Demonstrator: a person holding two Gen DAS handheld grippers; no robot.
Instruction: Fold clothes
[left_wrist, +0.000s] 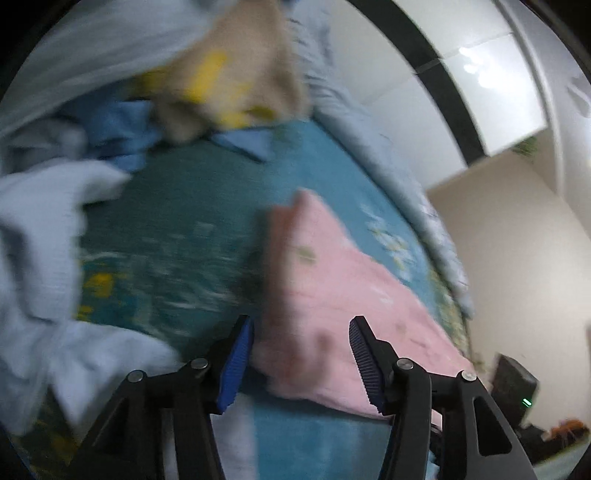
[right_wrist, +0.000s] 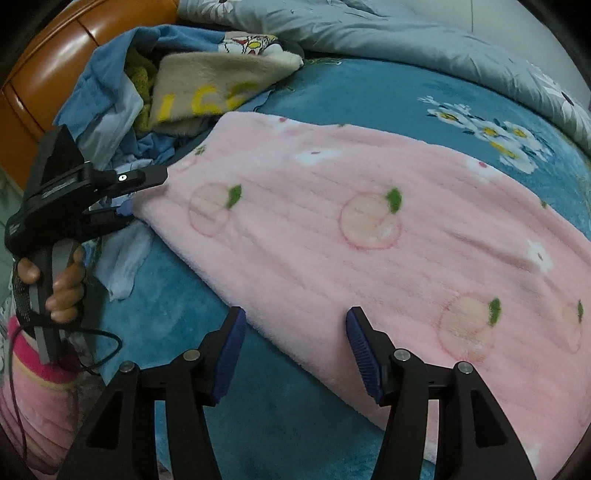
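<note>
A: Where is the pink garment (right_wrist: 332, 236) lying?

B: It is lying spread flat on the blue floral bedspread (right_wrist: 369, 96); its peach print is facing up; a heap of other clothes (right_wrist: 207, 96) is sitting just beyond its far left corner, by the orange headboard (right_wrist: 55, 70).

A: And the right tongs (right_wrist: 295, 343)?

B: They are hanging released over the garment's near edge; one blue pad is showing over the bedspread, the other over the pink cloth; nothing is sitting between them.

A: The left tongs (left_wrist: 301, 354)?

B: They are standing released too, over one end of the pink garment (left_wrist: 332, 288), gripping nothing; that view is blurring; in the right view the left tongs (right_wrist: 147, 184) are sitting at the garment's left corner, beside the heap.
</note>
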